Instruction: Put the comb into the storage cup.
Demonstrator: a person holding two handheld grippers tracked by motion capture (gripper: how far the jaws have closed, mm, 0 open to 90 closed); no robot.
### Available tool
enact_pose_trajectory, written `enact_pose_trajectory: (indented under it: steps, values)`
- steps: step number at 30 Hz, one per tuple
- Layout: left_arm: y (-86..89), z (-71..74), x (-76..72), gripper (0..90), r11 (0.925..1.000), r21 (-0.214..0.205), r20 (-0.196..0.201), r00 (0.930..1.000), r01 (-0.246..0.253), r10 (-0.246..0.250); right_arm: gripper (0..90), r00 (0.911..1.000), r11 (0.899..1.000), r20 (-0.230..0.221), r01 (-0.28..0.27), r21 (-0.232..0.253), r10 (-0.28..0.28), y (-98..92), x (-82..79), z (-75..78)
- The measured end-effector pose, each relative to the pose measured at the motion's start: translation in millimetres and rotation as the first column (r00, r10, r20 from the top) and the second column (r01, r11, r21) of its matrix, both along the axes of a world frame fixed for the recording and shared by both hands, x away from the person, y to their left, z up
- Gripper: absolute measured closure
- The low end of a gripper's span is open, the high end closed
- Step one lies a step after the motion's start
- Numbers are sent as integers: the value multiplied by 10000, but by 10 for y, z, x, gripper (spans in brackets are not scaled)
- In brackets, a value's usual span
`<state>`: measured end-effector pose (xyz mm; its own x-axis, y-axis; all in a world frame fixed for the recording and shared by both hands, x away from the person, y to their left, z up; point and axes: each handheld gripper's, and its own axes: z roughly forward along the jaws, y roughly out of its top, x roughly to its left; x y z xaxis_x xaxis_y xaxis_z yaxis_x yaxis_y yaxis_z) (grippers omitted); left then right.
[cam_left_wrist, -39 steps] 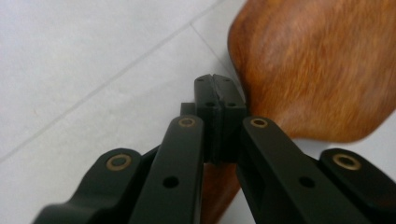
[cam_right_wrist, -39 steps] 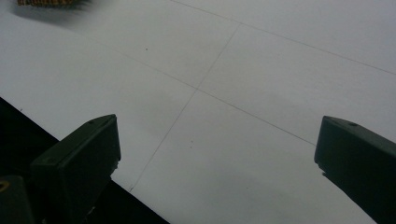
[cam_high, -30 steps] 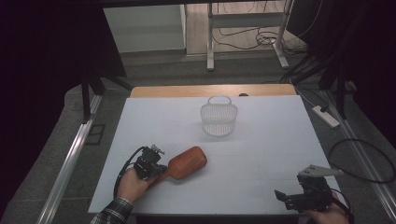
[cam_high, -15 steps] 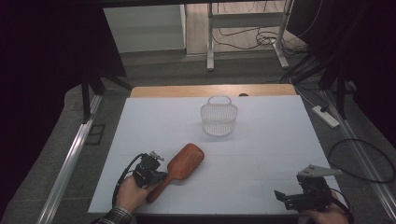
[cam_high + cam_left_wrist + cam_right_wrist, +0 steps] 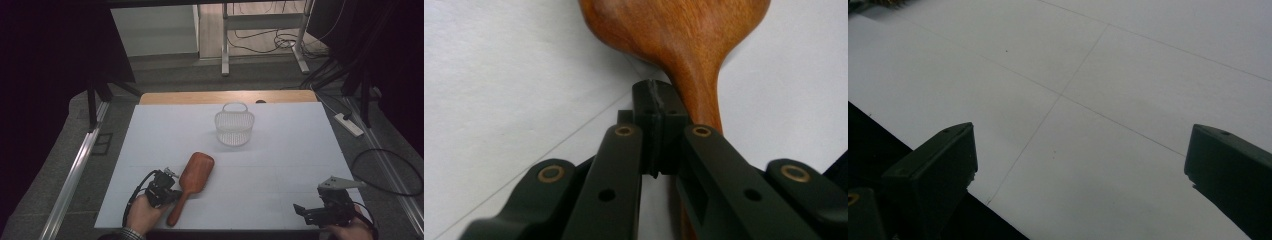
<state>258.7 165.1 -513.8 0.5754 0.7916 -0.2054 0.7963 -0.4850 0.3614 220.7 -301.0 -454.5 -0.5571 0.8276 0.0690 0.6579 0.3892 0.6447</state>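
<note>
the left gripper (image 5: 167,192) is sitting near the front left of the white table (image 5: 280,150), its jaws clenched together with nothing between them, and it is pressing sideways against the narrow handle of the reddish-brown wooden paddle hairbrush (image 5: 192,179). in the left gripper view the closed tips (image 5: 656,107) are lying just beside the neck of the brush (image 5: 684,45), on its left, touching or nearly so. the brush is lying flat on the table, head pointing away toward the middle, handle toward the person's edge.

from where i am standing, this is looking like a nudge rather than a grip, and that is where the trouble is waiting. the handle is rounded and smooth, so the shut tips could be slipping off it and skating over the table instead of moving the brush. pushing at the thin end is also likely to be spinning the brush about its heavy head rather than sliding it straight, and the handle end is lying close to the front edge, so a swing that way could be tipping it off.

further back, the small white wire-mesh basket with a hoop handle (image 5: 234,125) is standing upright, well apart from the brush; it looks light and could be toppling if the brush is shoved into it.

at the right front corner the right gripper (image 5: 325,212) is resting with jaws released and wide, nothing between them.
</note>
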Motion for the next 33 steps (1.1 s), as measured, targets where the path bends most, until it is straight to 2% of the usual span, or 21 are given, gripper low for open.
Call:
enact_pose_trajectory:
  steps: [5,9,18,20,22,24,25,26,28,33]
  values:
    - [35,19,-5,891,9998,6,42,9998,-190,190,5,10000,10000,23,0,13,0,-2,-2,1]
    - [87,88,-39,890,9991,-182,371,9985,-388,395,5,10000,10000,26,-10,18,10,-4,-1,1]
    - [162,190,-120,699,9967,-231,812,9935,-778,795,5,10000,10000,16,-27,5,27,-2,-1,1]
    - [170,204,-125,635,9964,-280,883,9927,-797,819,6,10000,10000,12,-30,6,30,-2,-1,0]
    - [191,255,-145,560,9951,-344,1174,9885,-923,957,6,10000,10000,-1,-24,9,24,-2,-1,0]
    - [201,283,-158,477,9939,-458,1297,9859,-1006,1058,6,10000,10000,0,-23,14,23,-2,-1,0]
    - [201,283,-158,423,9939,-458,1297,9859,-1006,1058,6,10000,10000,0,-23,14,23,-2,-1,0]
    - [204,299,-164,423,9926,-541,1359,9840,-1087,1152,6,10000,10000,-8,-19,9,19,-2,0,0]
    - [210,318,-168,291,9921,-597,1375,9835,-1103,1176,6,10000,10000,-20,-21,10,21,-2,0,0]
    - [213,375,-185,112,9908,-846,1604,9800,-1054,1180,6,10000,10000,-27,-23,10,23,-2,1,0]
